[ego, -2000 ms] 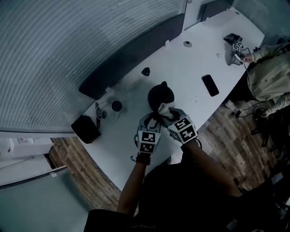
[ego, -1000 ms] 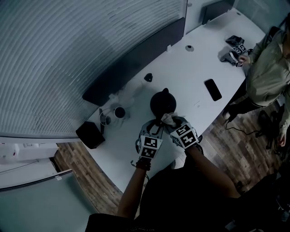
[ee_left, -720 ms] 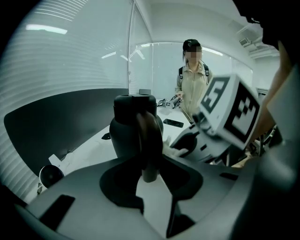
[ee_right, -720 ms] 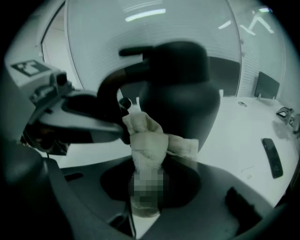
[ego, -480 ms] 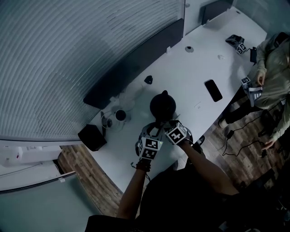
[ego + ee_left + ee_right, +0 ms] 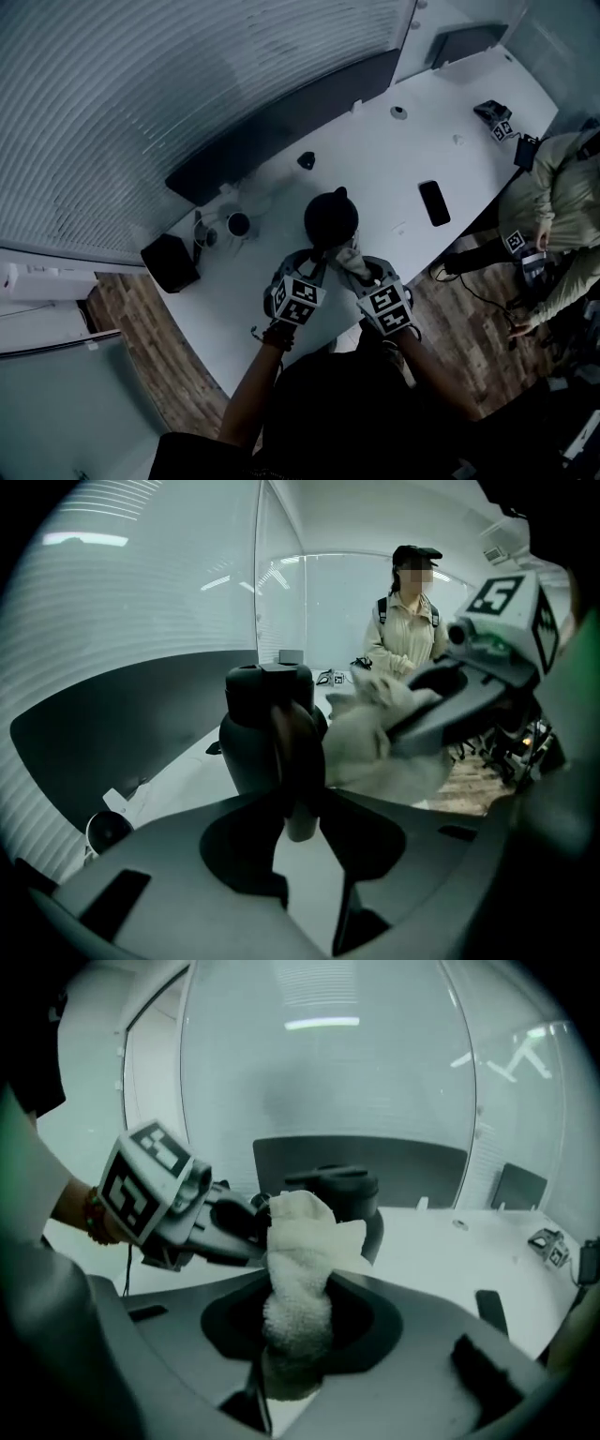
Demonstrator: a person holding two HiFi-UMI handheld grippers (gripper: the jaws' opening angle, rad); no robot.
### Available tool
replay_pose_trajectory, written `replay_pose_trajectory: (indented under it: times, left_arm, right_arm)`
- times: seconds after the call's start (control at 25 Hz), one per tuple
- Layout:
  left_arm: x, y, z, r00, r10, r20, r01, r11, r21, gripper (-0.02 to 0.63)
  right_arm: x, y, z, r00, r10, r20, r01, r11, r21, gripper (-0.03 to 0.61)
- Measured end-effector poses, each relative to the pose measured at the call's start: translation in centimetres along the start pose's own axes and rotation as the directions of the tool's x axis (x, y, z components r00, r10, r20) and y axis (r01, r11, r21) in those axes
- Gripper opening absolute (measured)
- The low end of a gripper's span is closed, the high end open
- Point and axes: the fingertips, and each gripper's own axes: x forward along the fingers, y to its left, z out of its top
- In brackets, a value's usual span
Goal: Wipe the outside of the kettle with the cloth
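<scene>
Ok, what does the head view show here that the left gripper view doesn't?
Only the head view shows the phone and the black box on the white table. Only the left gripper view shows the left gripper shut on the kettle by its handle. Both show the kettle and the right gripper holding the white cloth next to it.

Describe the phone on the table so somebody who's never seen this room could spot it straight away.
Start at the long white table beside the blinds, then find the black kettle near its middle. To the kettle's right, by the table's near edge, lies the phone: the only flat black rectangle there.
</scene>
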Motion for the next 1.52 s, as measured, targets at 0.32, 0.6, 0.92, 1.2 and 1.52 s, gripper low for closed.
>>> replay_pose_trajectory:
  times: [0.32, 0.6, 0.92, 1.2, 1.52]
  left_arm:
    - [0.6, -0.8, 0.4, 1.0, -0.016, -0.009, 0.016, 1.0, 0.0, 0.126]
    - [0.7, -1.1, 0.4, 1.0, -0.014, -0.012, 0.014, 1.0, 0.007, 0.126]
    - [0.8, -1.2, 0.5, 1.0, -0.015, -0.027, 0.016, 1.0, 0.004, 0.126]
    - [0.7, -1.3, 0.3, 0.998, -0.016, -0.058, 0.018, 0.999, 0.032, 0.126]
    - [0.7, -0.8, 0.4, 0.998, -0.011, -0.06, 0.014, 0.999, 0.042, 0.126]
  right_arm:
    - [4.0, -2.0, 1.0, 0.997, -0.04, -0.065, 0.043, 0.998, 0.043, 0.107]
    - [7.3, -2.3, -4.1, 0.978, 0.006, -0.208, 0.007, 0.998, 0.064, 0.107]
    - [11.5, -3.2, -9.5, 0.932, -0.009, -0.362, 0.017, 1.0, 0.018, 0.107]
    - [6.2, -2.4, -8.3, 0.978, 0.033, -0.204, -0.02, 0.998, 0.067, 0.107]
    - [1.5, -4.1, 1.9, 1.0, -0.017, -0.013, 0.016, 0.999, -0.048, 0.107]
